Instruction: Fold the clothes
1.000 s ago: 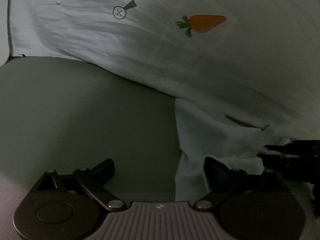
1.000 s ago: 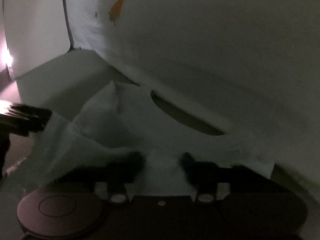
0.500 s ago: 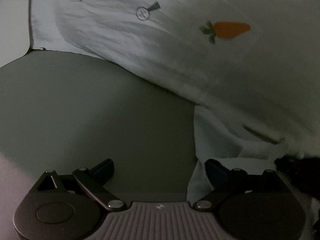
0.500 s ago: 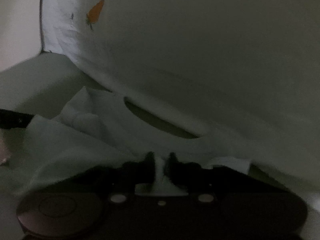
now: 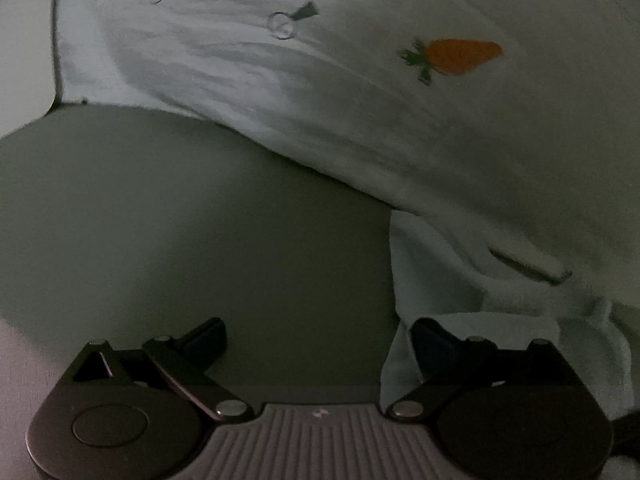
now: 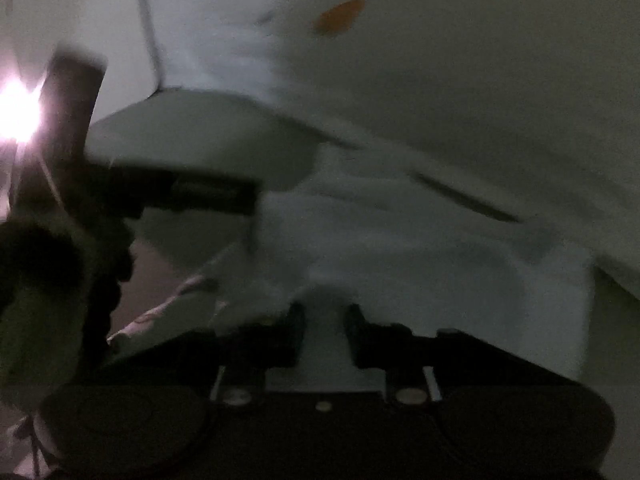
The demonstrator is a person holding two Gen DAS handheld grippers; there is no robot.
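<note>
So the pale white cotton garment with the little orange carrot embroidery is spread over the grey-green tabletop, covering the far and right part of it, with a loose flap (sleeve or hem, hard to say in this dim light) bunched at the near right edge. There's also a small round stitched button-like mark left of the carrot. No boxes or baskets in either view, so nothing to report on that front. The left gripper hangs with its jaws wide apart over bare table; the right-hand finger just touches the flap's edge, nothing is between them. The right gripper has its jaws narrowed on a pinch of that white fabric, which sits right between the dark fingers; the jaws have just been closing a bit further on the cloth. Versus a second ago: the right view has swung sideways, the carrot has slid from the upper left toward the top middle, the left tool now shows much bigger at that view's left, and the flap looks pulled flatter. Left view barely changed, the carrot sits a bit further right.
</note>
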